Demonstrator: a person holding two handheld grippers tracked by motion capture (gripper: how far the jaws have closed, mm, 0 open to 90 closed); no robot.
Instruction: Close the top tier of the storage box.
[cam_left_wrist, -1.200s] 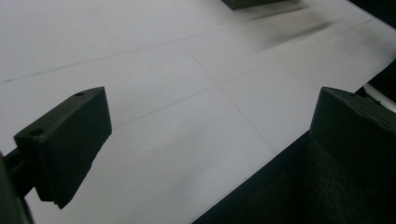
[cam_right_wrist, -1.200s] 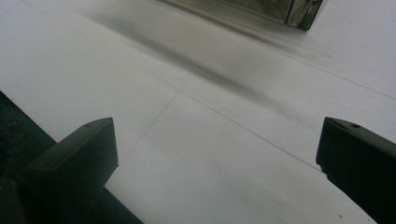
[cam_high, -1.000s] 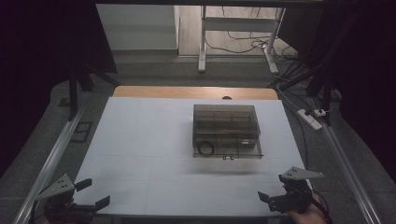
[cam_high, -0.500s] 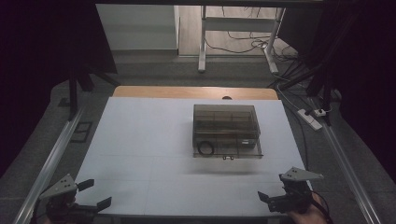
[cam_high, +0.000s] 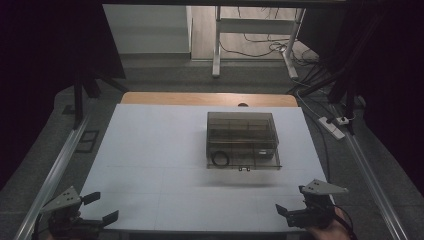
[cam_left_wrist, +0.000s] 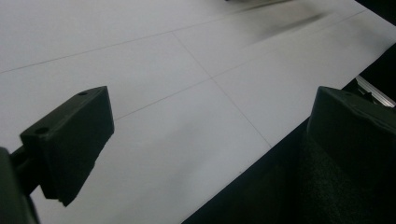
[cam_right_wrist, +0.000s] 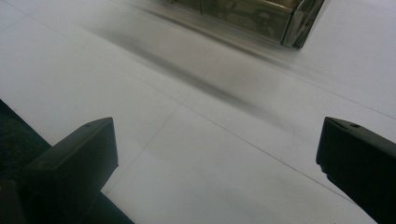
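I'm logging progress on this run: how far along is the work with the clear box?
Nothing looks done yet. The clear box sits shut on the white table, a dark ring showing through its front. The left claw and right claw are both open and empty at the near edge, well apart from the box. Reaching and handling the box remain.

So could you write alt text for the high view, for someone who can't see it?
A smoky see-through plastic box sits alone right of centre on a white table, seen from above, with a dark ring inside near its front. At the near edge, a person holds the left tongs and the right tongs, both open, well short of the box.
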